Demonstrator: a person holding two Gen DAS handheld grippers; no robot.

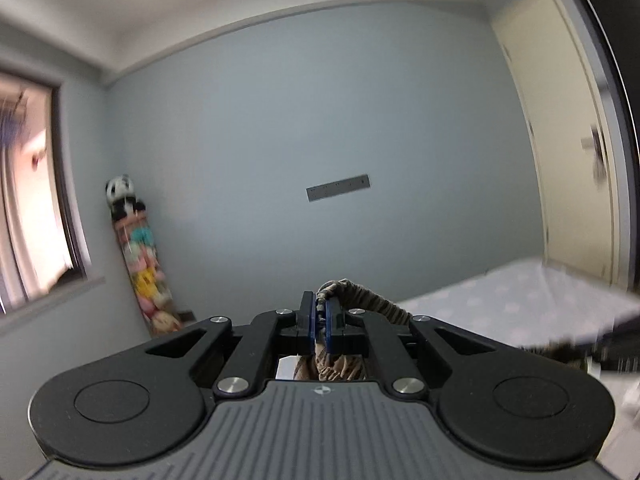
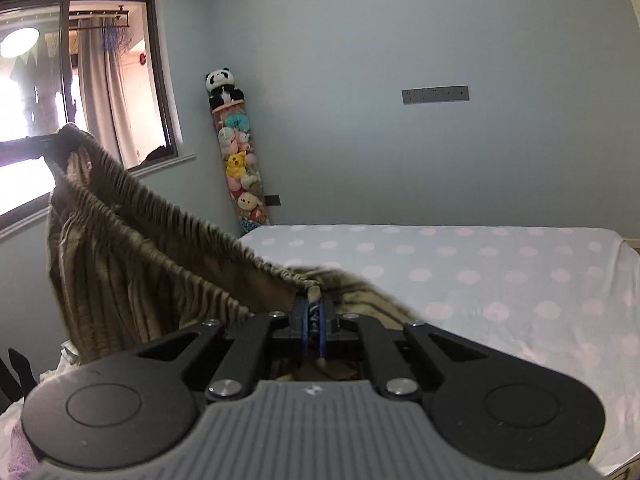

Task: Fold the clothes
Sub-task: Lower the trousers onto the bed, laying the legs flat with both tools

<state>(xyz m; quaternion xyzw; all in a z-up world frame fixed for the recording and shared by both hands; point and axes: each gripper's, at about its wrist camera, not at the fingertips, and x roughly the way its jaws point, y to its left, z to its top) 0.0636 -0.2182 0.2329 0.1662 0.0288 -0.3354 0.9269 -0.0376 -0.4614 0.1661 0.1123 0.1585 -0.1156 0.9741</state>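
Observation:
A brown striped garment with an elastic waistband hangs stretched in the air between my two grippers. My right gripper is shut on one end of the waistband, low over the bed's near edge. The band rises up and left to my left gripper, which shows dark against the window. In the left wrist view my left gripper is shut on a bunch of the same striped fabric, held high and pointing at the wall. The cloth below the jaws is mostly hidden.
A bed with a pale polka-dot sheet fills the right side. A tall clear tube of plush toys with a panda on top stands in the corner. A window is at left. A door is at right.

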